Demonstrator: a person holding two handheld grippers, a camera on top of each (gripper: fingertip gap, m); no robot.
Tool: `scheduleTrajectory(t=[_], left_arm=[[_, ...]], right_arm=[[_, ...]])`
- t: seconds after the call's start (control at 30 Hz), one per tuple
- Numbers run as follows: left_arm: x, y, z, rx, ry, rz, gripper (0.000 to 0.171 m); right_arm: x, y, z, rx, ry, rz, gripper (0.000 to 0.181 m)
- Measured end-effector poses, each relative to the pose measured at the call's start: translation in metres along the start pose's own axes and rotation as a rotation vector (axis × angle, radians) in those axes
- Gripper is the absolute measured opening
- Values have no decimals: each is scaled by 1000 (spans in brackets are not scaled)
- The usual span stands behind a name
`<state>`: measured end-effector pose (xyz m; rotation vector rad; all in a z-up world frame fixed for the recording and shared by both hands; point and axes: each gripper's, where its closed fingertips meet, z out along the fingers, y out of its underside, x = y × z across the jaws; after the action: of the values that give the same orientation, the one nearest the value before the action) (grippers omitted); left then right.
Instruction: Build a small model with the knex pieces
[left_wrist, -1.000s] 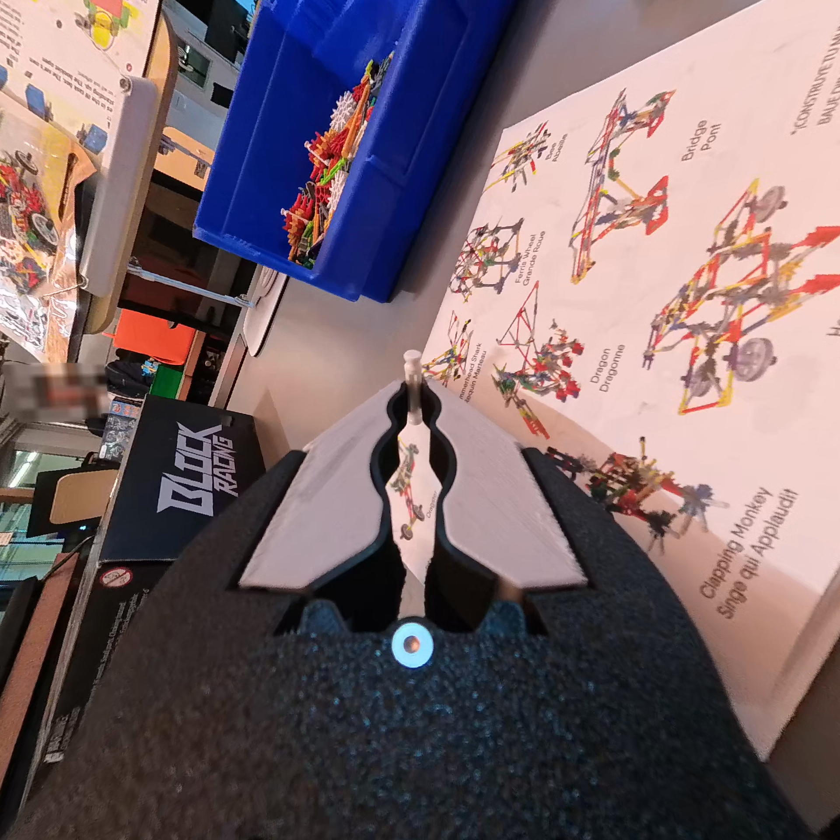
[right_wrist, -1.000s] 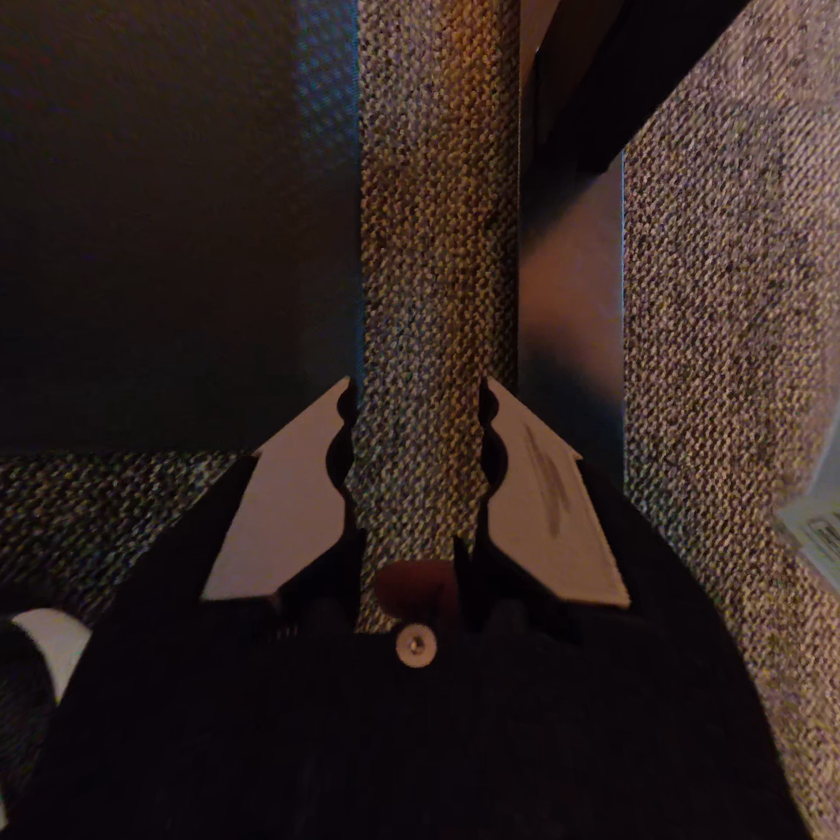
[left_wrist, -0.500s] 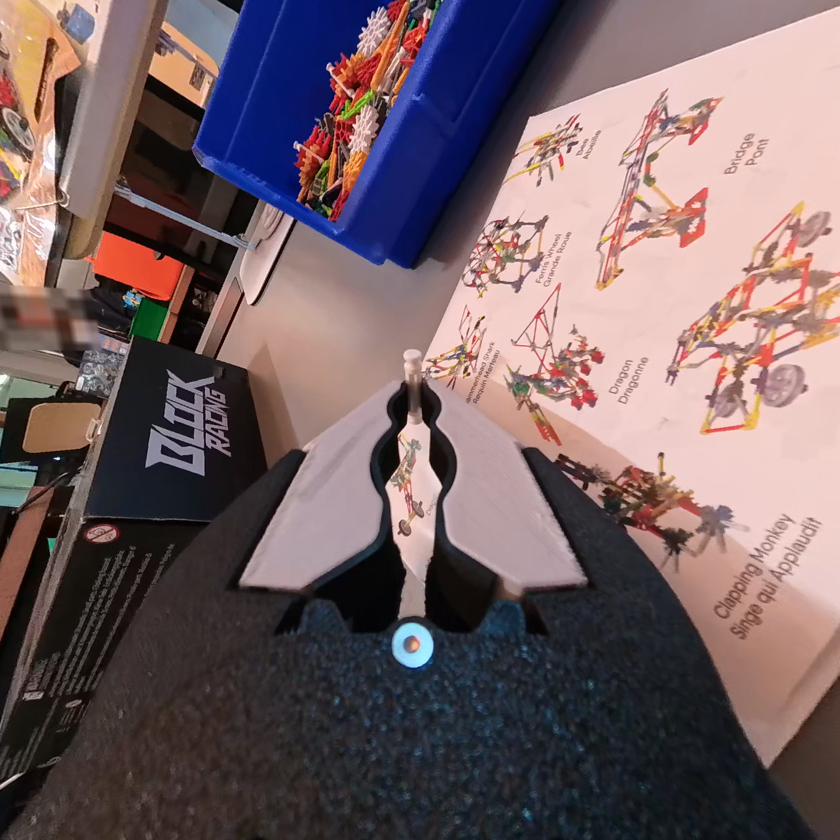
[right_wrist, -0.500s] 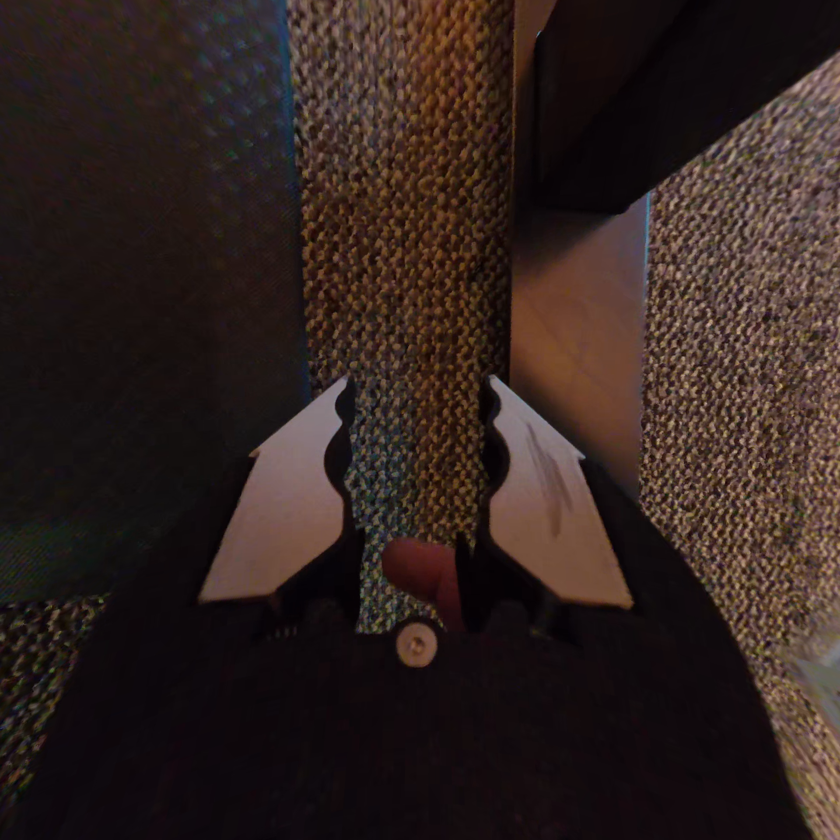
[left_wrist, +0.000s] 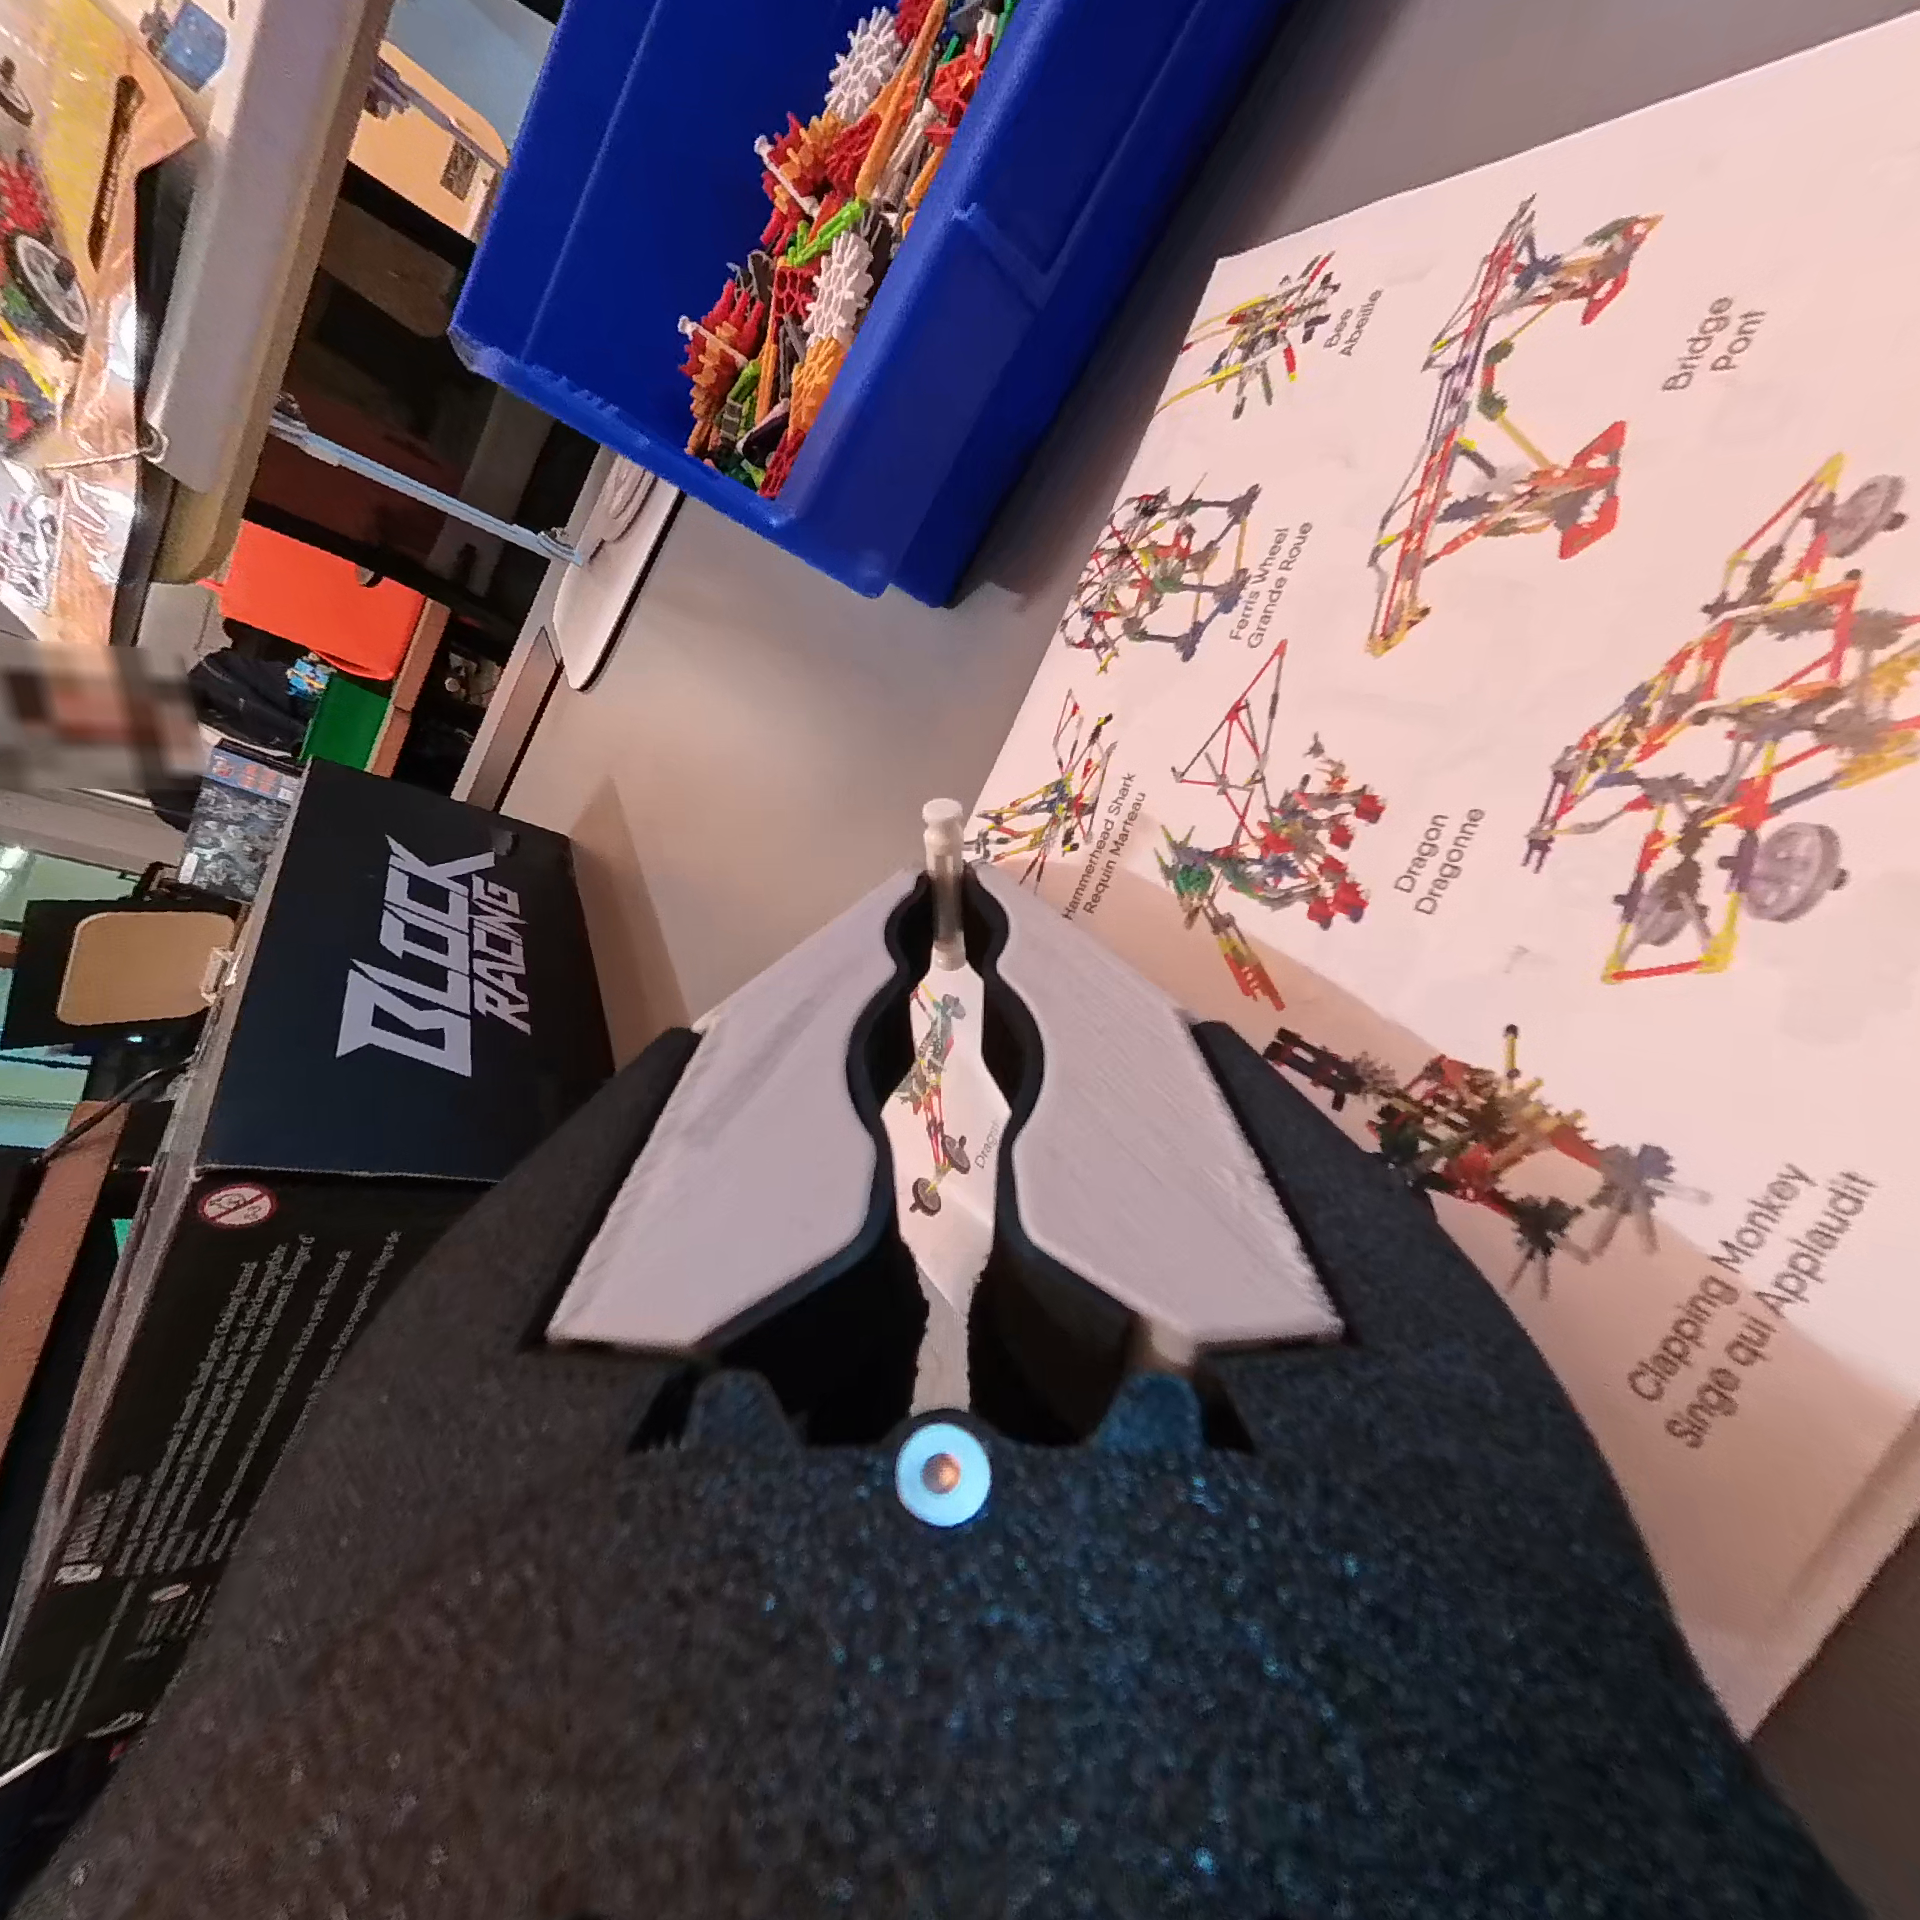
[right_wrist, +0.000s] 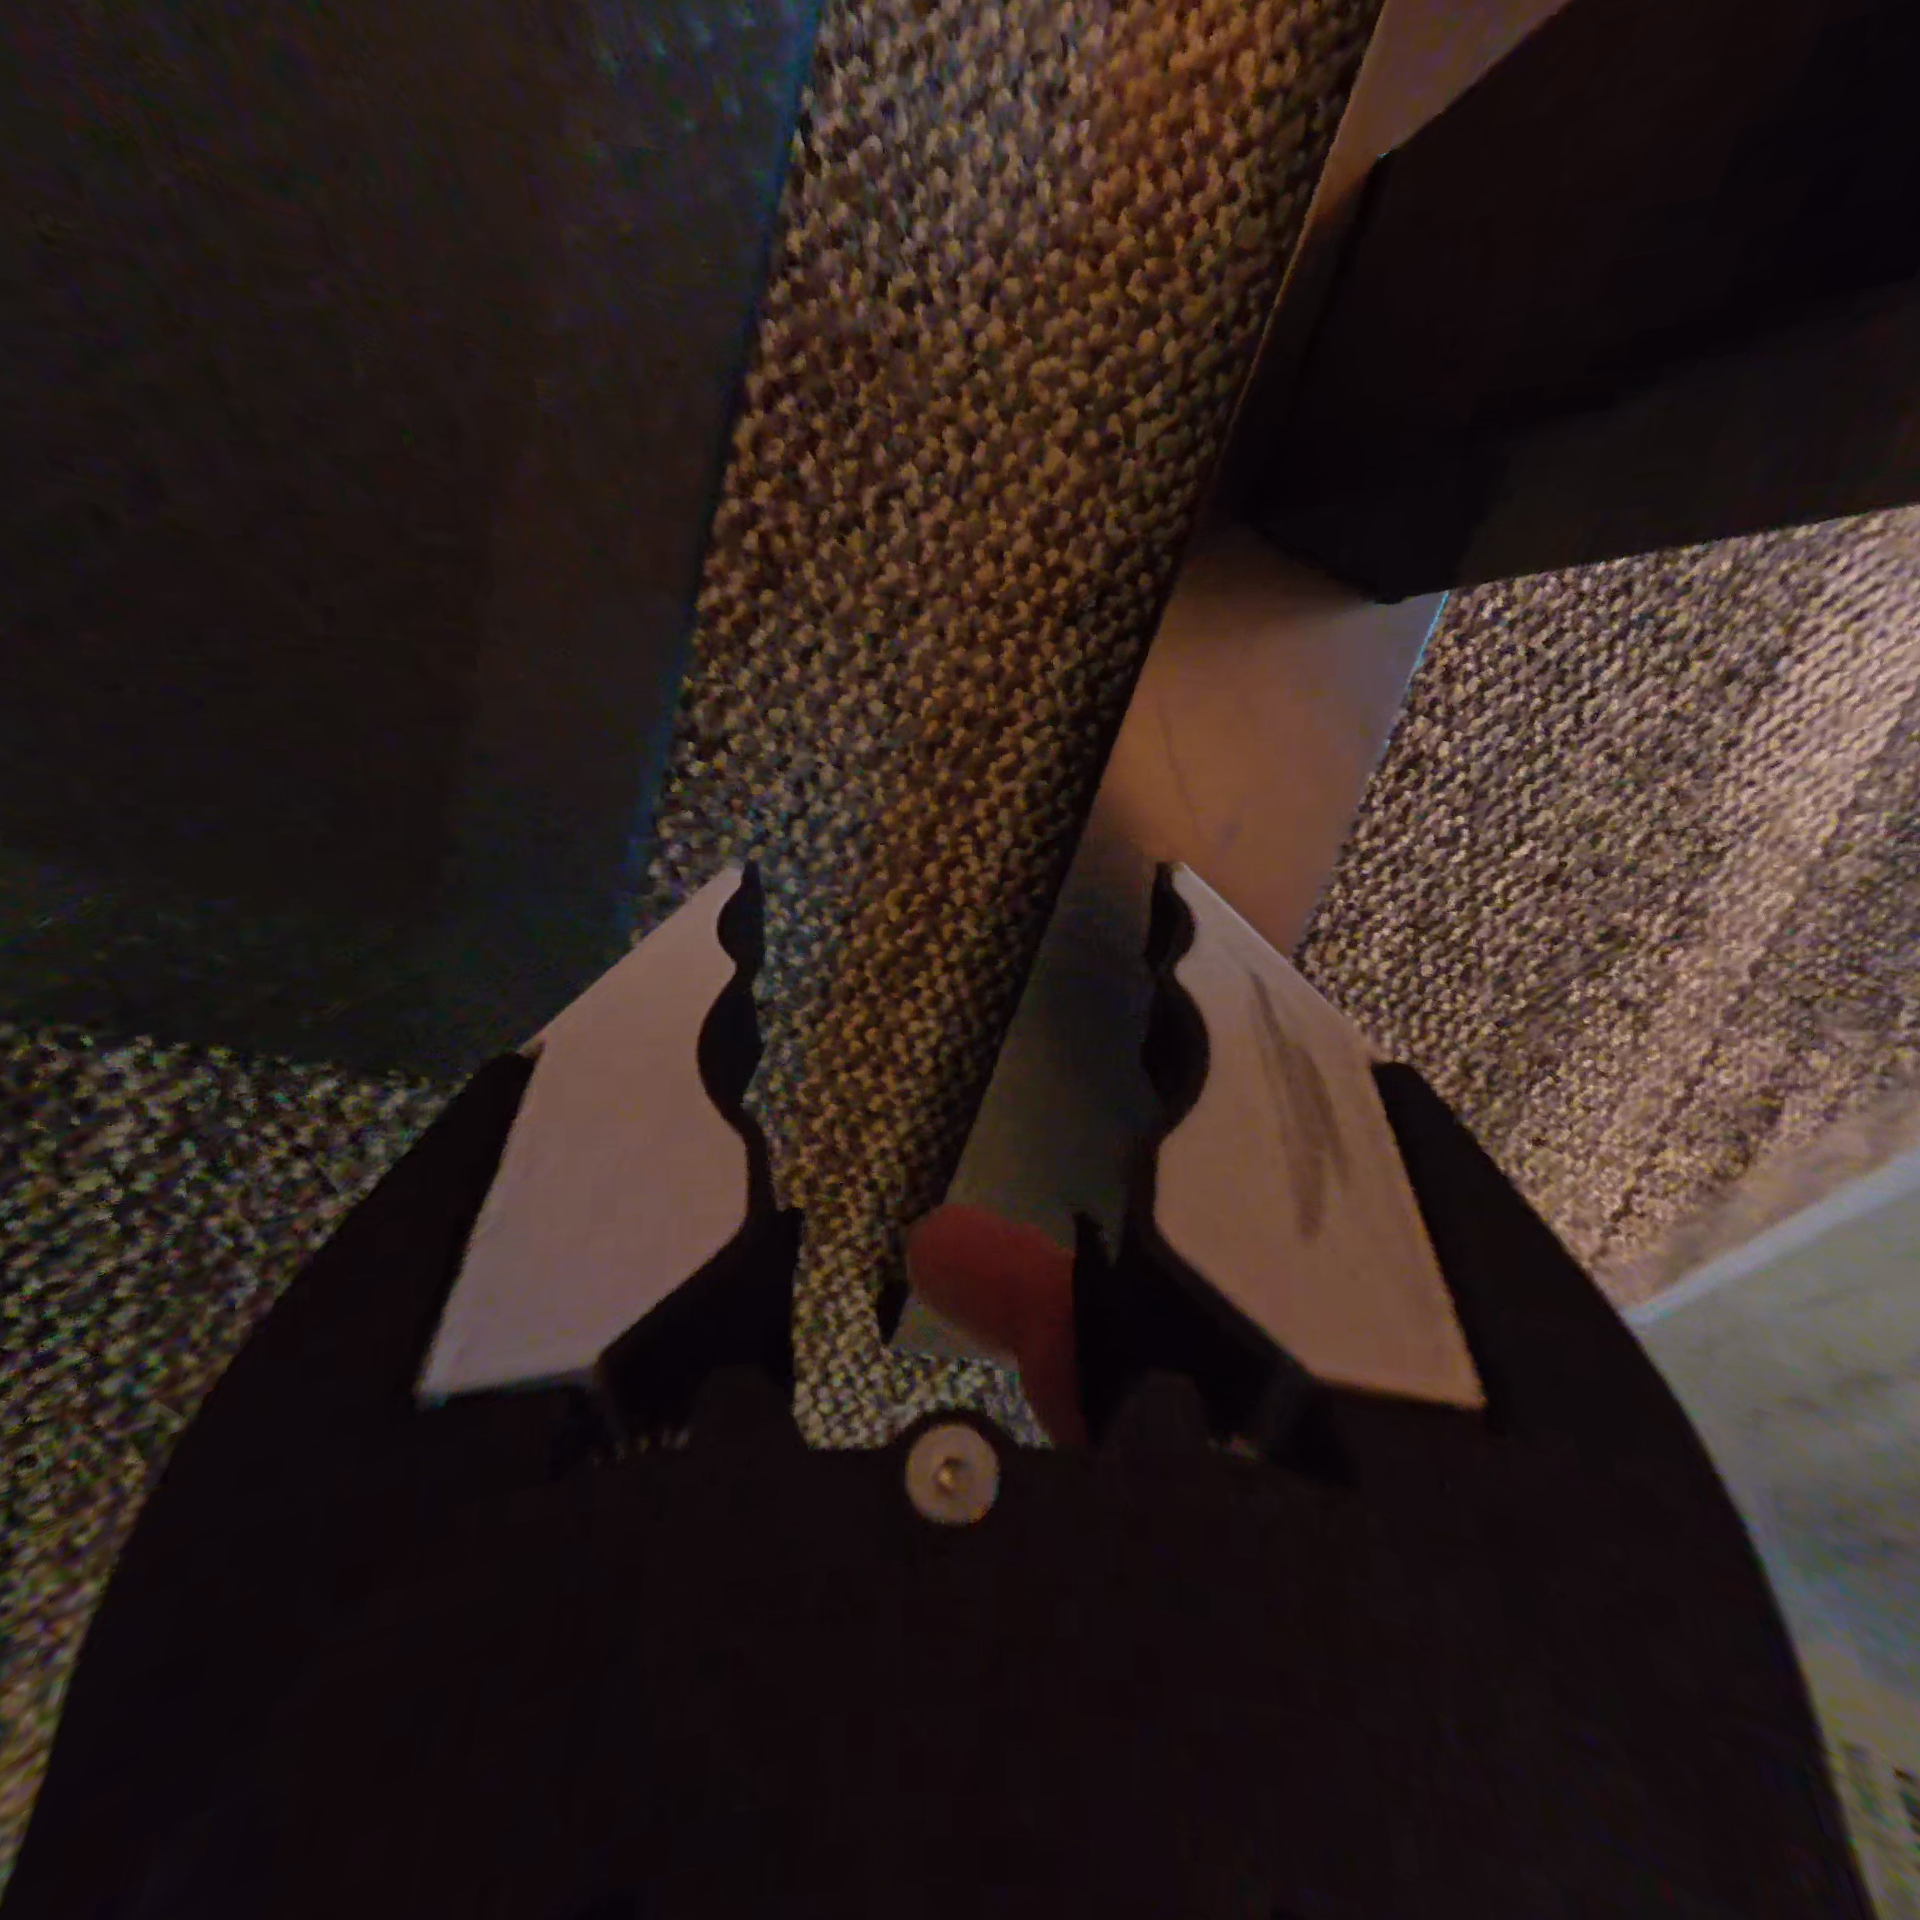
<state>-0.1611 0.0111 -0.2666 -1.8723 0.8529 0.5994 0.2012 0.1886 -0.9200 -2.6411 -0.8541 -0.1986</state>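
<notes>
Left gripper (left_wrist: 943, 894), matte grey fingers with wavy black inner edges, pinches a thin white plastic rod (left_wrist: 942, 878) at its tips, the rod's knobbed end poking past them above a pale smooth tabletop (left_wrist: 790, 717). To its left sits a glossy black cardboard box (left_wrist: 343, 997); farther back, a hard blue plastic bin (left_wrist: 644, 208) holds a heap of spiky, multicoloured construction pieces (left_wrist: 821, 270); to the right lies a flat white instruction sheet (left_wrist: 1558, 644) printed with colourful models. Right gripper (right_wrist: 956, 914) stands parted wide and holds nothing, over nubby speckled carpet (right_wrist: 935, 520) beside a smooth pale table leg (right_wrist: 1247, 790).
</notes>
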Motion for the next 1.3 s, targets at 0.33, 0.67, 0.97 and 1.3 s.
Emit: scheduleTrajectory(t=[0.33, 0.67, 0.97, 1.3], left_arm=[[-3, 2, 1, -19, -27, 1, 3], [-13, 13, 7, -116, -87, -57, 3], [-16, 16, 9, -153, -102, -88, 3], [-17, 17, 9, -158, -103, -93, 3]], right_arm=[[-20, -11, 19, 28, -51, 136, 77], [-14, -28, 66, 70, 61, 262, 78], [-3, -43, 80, 116, 64, 271, 81], [-1, -46, 93, 81, -71, 393, 80]])
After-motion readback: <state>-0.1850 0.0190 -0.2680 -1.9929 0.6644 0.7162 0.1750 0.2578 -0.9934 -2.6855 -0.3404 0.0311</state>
